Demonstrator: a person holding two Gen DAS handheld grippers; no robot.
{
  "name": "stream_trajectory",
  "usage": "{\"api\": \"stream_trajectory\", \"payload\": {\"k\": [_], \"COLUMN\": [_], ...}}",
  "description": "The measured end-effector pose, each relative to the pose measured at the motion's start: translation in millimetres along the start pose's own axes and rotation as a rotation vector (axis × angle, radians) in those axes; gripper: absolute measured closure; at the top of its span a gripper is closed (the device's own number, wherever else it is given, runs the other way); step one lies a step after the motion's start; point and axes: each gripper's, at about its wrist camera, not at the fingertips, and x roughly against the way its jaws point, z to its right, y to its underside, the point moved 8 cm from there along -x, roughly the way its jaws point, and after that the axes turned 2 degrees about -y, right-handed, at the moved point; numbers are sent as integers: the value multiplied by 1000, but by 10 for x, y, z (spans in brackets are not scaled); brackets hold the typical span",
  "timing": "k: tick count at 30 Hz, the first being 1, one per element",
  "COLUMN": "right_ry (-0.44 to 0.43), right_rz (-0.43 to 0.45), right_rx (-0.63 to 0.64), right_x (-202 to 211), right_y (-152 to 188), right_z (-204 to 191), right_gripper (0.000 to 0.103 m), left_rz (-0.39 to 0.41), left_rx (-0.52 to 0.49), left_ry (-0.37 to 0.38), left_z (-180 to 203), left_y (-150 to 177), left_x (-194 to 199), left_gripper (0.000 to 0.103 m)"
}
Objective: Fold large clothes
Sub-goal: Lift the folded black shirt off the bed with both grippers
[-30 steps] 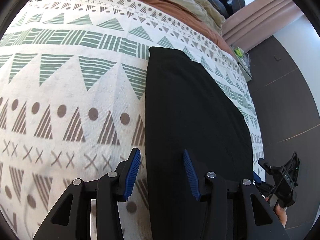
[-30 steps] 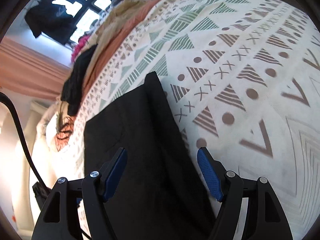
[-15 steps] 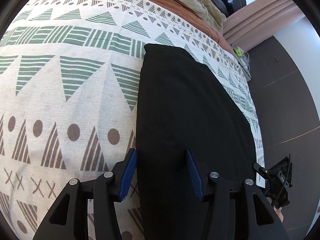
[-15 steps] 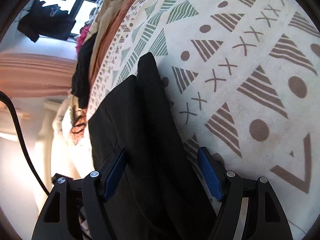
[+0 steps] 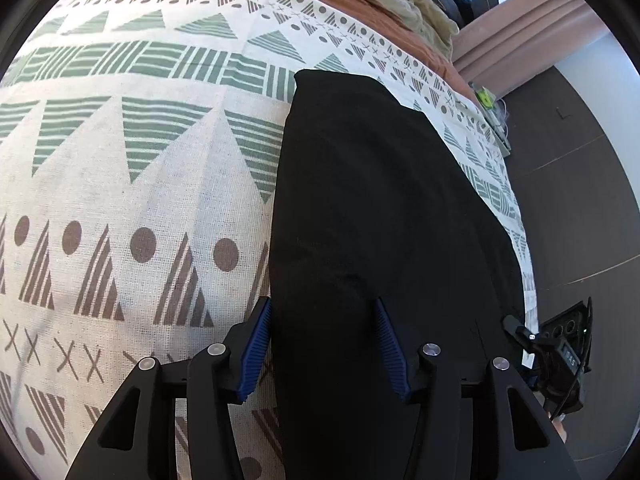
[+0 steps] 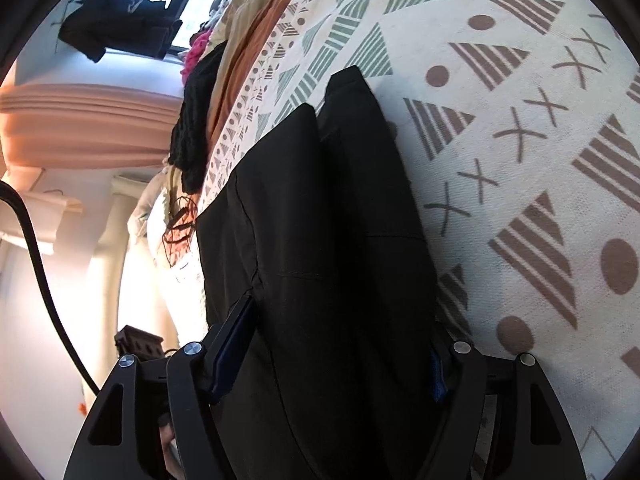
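Black garment (image 5: 384,216), already folded into a long narrow strip, lies on the patterned bedspread (image 5: 132,184) near the bed's side edge, beyond which the dark floor (image 5: 580,208) shows. The left claw (image 5: 324,344) stands with its blue pads apart over the near end of the strip: the left pad sits right at the cloth's long edge and the other over the black fabric. Whether either pad touches the cloth I cannot tell. The right claw (image 6: 332,356) is also spread wide, with the near end between its fingers; its right pad is mostly hidden by the fabric.

The main risk, as I judge it, is an uneven grip. In the right wrist view the strip shows two stacked layers. If either claw closes on the upper layer alone, lifting could peel the fold open. Unequal pulls from the two claws would skew the strip, and dragging it toward the bed's side edge could let it slide off.

The strip's long axis runs away from both claws, its far end pointing toward the heap of clothes (image 6: 224,52) at the bed's far edge.
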Motion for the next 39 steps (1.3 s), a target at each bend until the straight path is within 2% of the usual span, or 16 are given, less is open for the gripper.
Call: {"api": "stream_trajectory", "payload": {"k": [2, 3, 4, 7, 10, 17, 22, 26, 39], "right_ry": [10, 6, -4, -13, -14, -38, -69, -109, -291], "right_rz": [0, -3, -5, 10, 33, 91, 114, 124, 91], "right_rx": [5, -5, -16, 11, 53, 124, 159, 202, 363], "right_x": [-35, -36, -47, -24, 31, 223, 324, 352, 259], "right_y": [8, 16, 28, 44, 62, 197, 364, 509, 1237], "right_z": [2, 30, 37, -22, -155, -523, -800, -1076, -2199], "right_gripper": [46, 59, 66, 77, 81, 84, 84, 85, 85], "left_rz": [11, 17, 23, 37, 50, 104, 180, 243, 434], "left_rx": [-14, -22, -30, -52, -62, -66, -70, -33, -83], "left_ry": [-2, -3, -3, 10, 24, 52, 63, 90, -34], "left_z": [41, 56, 79, 134, 192, 271, 261, 212, -127], "left_y": [-2, -2, -5, -21, -40, -40, 29, 106, 230], "left_x": [19, 38, 53, 115, 207, 588, 1051, 1482, 3080], "left_gripper": [59, 63, 65, 76, 83, 88, 89, 89, 89]}}
